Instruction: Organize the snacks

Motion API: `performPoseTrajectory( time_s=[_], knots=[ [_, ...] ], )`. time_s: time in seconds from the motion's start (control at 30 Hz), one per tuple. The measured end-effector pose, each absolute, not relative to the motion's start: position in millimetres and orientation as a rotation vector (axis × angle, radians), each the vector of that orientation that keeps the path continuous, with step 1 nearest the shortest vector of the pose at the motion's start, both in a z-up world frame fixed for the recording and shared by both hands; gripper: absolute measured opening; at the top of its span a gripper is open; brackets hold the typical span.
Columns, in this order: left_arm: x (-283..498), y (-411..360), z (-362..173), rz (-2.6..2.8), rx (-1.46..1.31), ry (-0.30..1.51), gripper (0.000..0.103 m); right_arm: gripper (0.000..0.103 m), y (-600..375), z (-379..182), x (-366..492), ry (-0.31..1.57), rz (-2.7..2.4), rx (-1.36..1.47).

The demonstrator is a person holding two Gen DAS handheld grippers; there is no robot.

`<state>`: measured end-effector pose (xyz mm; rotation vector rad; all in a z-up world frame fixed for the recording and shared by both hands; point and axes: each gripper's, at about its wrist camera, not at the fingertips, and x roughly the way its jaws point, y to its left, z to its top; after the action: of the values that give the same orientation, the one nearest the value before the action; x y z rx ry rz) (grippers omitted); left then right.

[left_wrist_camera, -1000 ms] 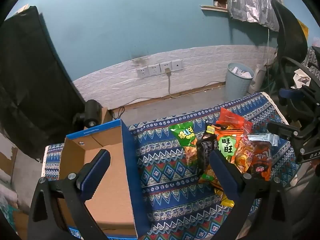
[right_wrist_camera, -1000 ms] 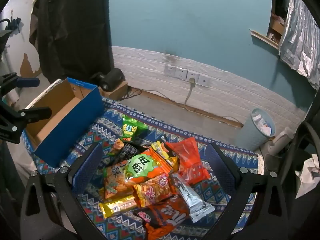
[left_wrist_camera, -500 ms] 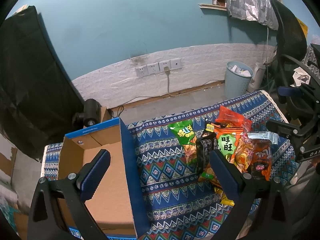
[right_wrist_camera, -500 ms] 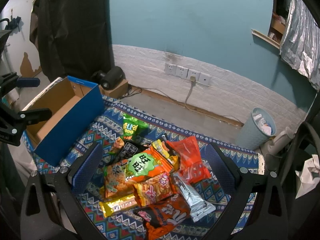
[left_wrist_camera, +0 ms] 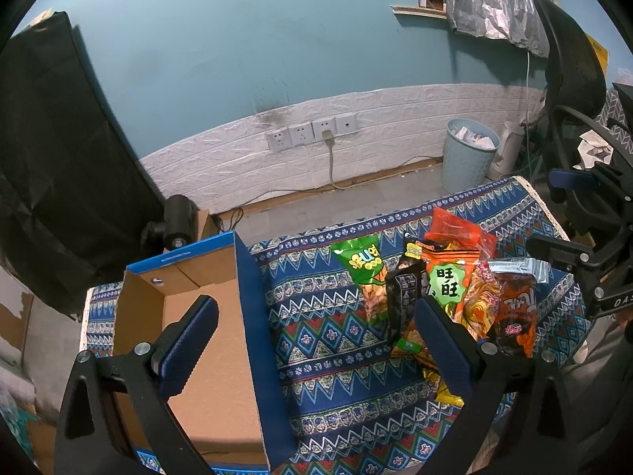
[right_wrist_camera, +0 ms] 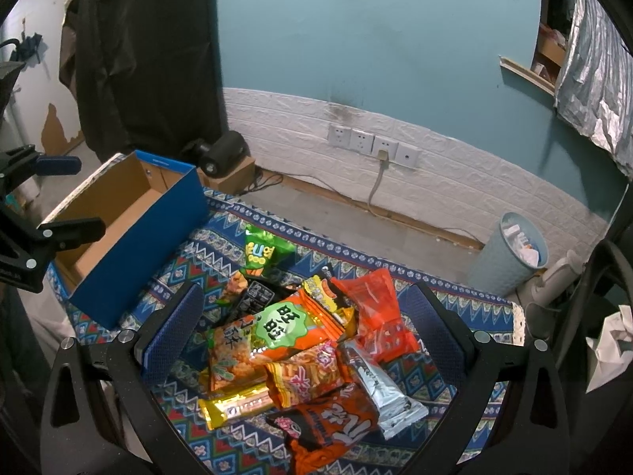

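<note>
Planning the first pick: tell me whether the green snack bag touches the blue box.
Apart. The right wrist view shows the green snack bag lying on the patterned cloth with a plain strip of cloth between it and the blue box.

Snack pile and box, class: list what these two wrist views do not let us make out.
- Black packet, right wrist view: mostly covered by the orange packets.
- Blue box, left wrist view: near end cut off by the frame edge and the left hand-held gripper.
- Bin contents: too small.
</note>
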<state>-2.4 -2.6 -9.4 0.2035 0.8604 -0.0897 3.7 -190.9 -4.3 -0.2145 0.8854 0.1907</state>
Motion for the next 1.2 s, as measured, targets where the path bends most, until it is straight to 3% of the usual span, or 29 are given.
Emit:
performPoseTrajectory(
  time_s=[1.2],
  knots=[
    [-5.3,-5.2,-11.6,-0.095,0.207,0.868,0.100,0.100,-191.3,-6.1,1.7,0.890,0.192,-0.219]
  ],
)
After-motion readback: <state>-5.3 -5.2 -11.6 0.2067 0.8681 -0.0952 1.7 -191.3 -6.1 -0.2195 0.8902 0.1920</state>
